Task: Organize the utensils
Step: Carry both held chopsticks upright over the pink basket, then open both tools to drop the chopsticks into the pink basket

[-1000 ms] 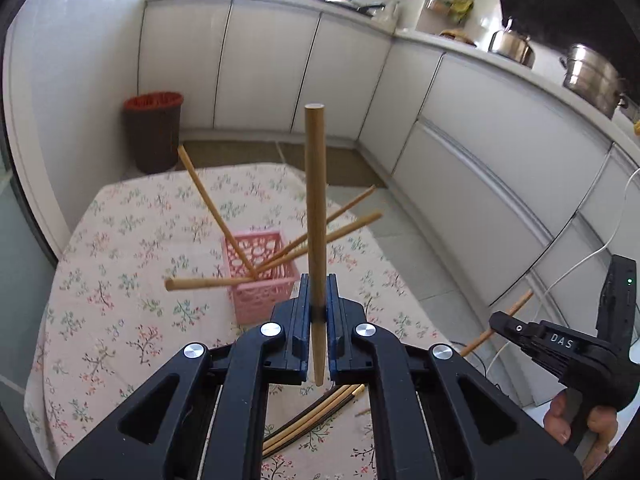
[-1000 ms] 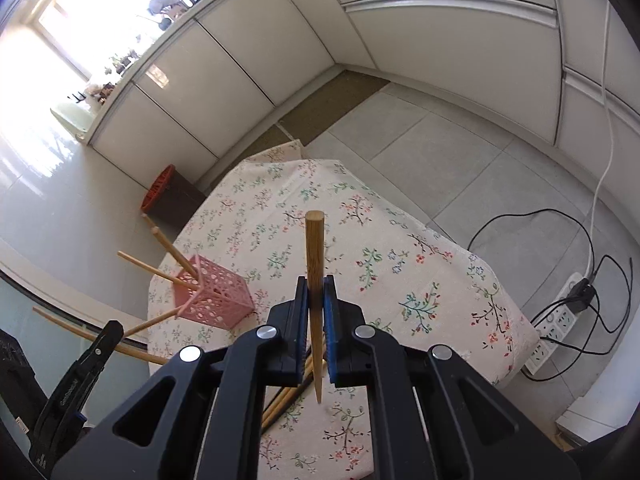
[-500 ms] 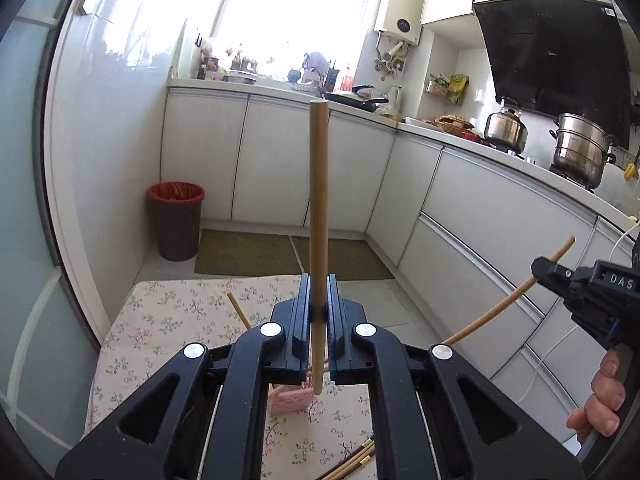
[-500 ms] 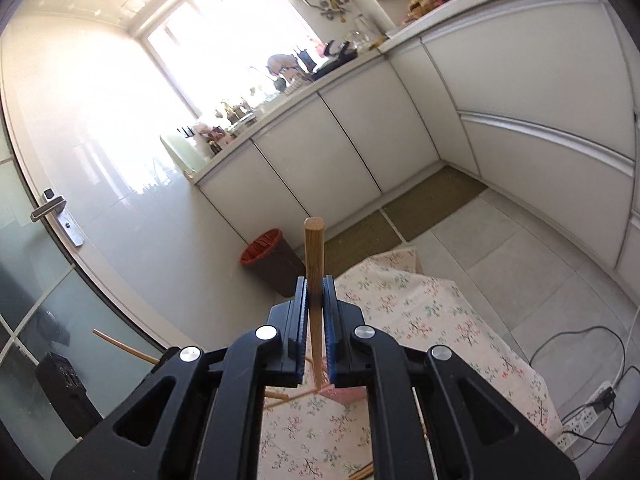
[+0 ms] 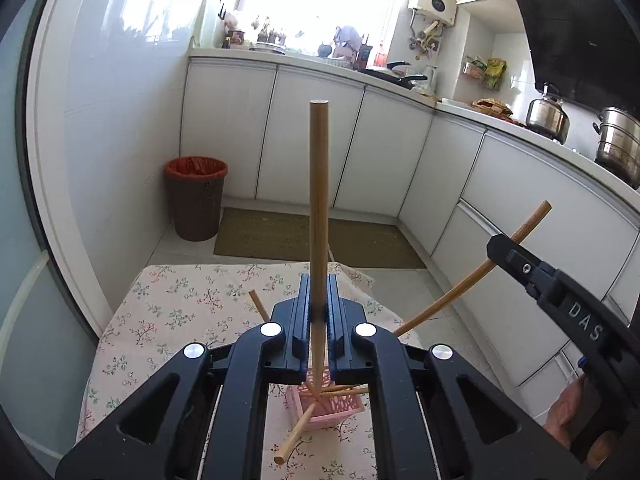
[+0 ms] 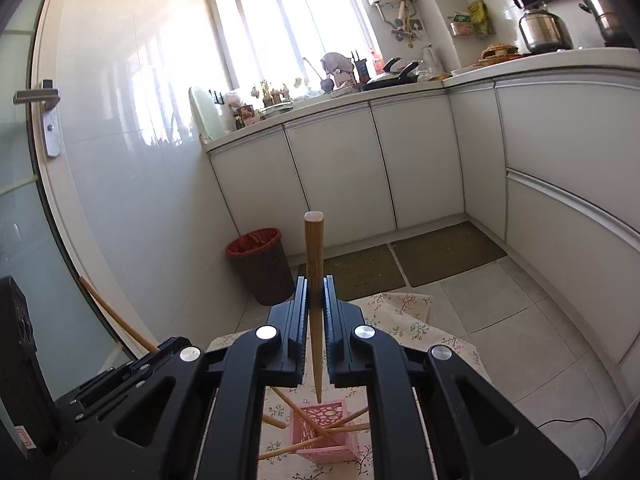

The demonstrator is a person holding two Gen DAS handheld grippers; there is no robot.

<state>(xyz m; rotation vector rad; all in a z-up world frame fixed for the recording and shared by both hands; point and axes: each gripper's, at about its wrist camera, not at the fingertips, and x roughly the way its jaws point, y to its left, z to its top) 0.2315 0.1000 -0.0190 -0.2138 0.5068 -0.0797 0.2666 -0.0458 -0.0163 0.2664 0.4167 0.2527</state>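
Observation:
My left gripper (image 5: 319,292) is shut on a wooden chopstick (image 5: 319,192) that stands upright between its pads. Below it a pink perforated basket (image 5: 340,406) sits on the floral tablecloth (image 5: 180,312), with several chopsticks leaning out of it. At the right edge my right gripper (image 5: 496,246) holds a second chopstick (image 5: 472,284) at a slant. In the right wrist view the right gripper (image 6: 315,284) is shut on that chopstick (image 6: 314,248), its thin tip just above the basket (image 6: 320,432). The left gripper (image 6: 160,350) shows at lower left.
A brown bin with a red liner (image 5: 196,196) stands on the floor beyond the table, next to the white cabinets (image 5: 312,140). Two floor mats (image 6: 444,252) lie before the cabinets. A black cable (image 6: 568,422) runs along the tiles at right. A glass door (image 6: 24,208) is at left.
Both grippers have risen and tipped up with their chopsticks, so the basket now shows low under the jaws. The right gripper has also rolled and come closer to the left one.

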